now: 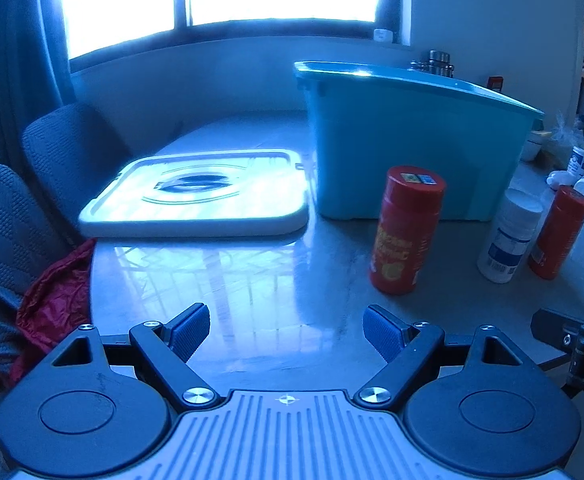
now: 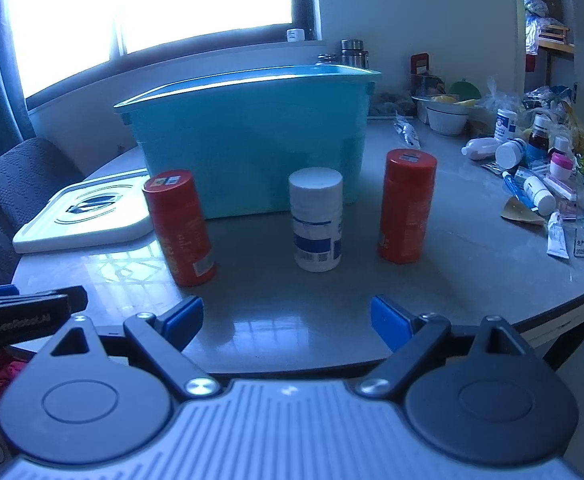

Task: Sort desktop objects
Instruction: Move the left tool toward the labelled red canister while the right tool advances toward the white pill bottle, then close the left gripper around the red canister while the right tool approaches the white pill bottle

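Three containers stand in a row on the grey table [image 2: 471, 264] in front of a teal bin [image 2: 248, 136]: a red canister on the left [image 2: 180, 228], a white bottle with a blue label [image 2: 317, 220], and a red canister on the right [image 2: 407, 206]. In the left wrist view they show as the near red canister [image 1: 407, 230], the white bottle [image 1: 509, 236] and the far red canister [image 1: 557, 232], with the bin [image 1: 407, 140] behind. My left gripper [image 1: 286, 332] is open and empty, short of the near canister. My right gripper [image 2: 288, 322] is open and empty, in front of the white bottle.
The bin's white lid [image 1: 200, 192] lies flat on the table's left side. Small bottles, tubes and packets [image 2: 531, 168] crowd the right of the table, with a white bowl [image 2: 447, 118] behind. Grey chairs [image 1: 8, 216] and a red cloth [image 1: 56, 300] sit at the left edge.
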{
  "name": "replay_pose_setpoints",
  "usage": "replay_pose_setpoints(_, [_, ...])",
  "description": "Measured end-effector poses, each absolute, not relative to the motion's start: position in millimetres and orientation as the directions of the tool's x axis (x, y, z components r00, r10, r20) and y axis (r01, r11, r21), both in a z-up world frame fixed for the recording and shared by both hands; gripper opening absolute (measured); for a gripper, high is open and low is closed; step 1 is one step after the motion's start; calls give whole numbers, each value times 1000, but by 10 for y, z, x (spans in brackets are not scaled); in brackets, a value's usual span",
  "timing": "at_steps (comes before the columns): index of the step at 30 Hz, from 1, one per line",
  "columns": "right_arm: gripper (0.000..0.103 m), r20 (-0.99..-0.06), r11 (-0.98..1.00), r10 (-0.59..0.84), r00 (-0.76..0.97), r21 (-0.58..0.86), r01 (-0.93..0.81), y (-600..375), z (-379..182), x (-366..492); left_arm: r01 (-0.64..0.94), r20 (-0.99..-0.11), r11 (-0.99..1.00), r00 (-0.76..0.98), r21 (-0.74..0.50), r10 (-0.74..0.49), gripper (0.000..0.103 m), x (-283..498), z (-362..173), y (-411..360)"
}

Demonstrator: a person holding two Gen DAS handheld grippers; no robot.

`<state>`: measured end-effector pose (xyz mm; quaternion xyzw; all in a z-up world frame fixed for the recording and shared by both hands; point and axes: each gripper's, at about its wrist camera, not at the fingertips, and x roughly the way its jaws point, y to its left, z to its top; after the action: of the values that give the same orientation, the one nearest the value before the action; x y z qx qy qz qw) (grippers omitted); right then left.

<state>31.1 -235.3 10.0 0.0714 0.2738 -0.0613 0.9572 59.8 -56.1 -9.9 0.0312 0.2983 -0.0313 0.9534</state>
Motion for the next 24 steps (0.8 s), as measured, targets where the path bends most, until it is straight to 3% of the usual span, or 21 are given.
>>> replay_pose_setpoints(24, [91,-466,974,-123,876,113,197,-2705,-227,323,122,-484,992,870,26,-94,86,999,-385,-1106])
